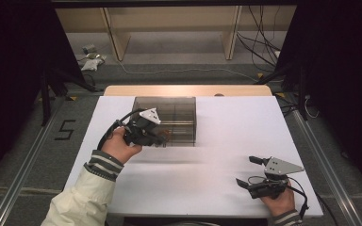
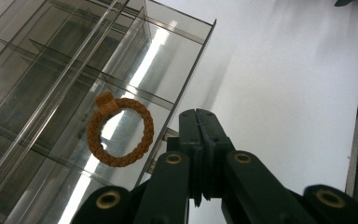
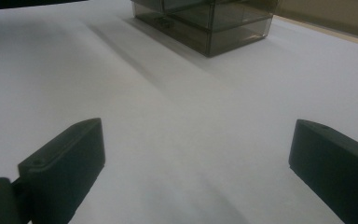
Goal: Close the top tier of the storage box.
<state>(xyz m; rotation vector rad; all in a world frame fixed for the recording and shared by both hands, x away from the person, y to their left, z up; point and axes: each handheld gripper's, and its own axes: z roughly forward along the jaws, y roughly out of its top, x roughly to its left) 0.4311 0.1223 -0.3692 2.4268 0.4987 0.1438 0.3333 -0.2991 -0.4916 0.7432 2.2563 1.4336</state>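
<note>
Item: braided ring, orange-brown, a small loop of woven cord with a thicker wrapped knot at its top. It lies inside a compartment of the clear smoky plastic organiser box, seen through the wall in the left gripper view; which compartment exactly is hard to tell.

Handling, by judgement: light, soft and somewhat floppy, not fragile, with a rough weave that should not slip. Best taken across the cord of the loop or at the knot, which offers the thickest bite. The thin dividers around it leave little room to reach in.

Container: organiser box with thin partitions, standing at the far middle of the counter, which is covered in white.

Left gripper: held at the near left corner of the box, jaws pressed together with nothing between them, tips just beside the box edge and apart from the ring.

Right gripper: at the near right of the counter, well apart from the box, jaws spread wide and empty over bare surface.
</note>
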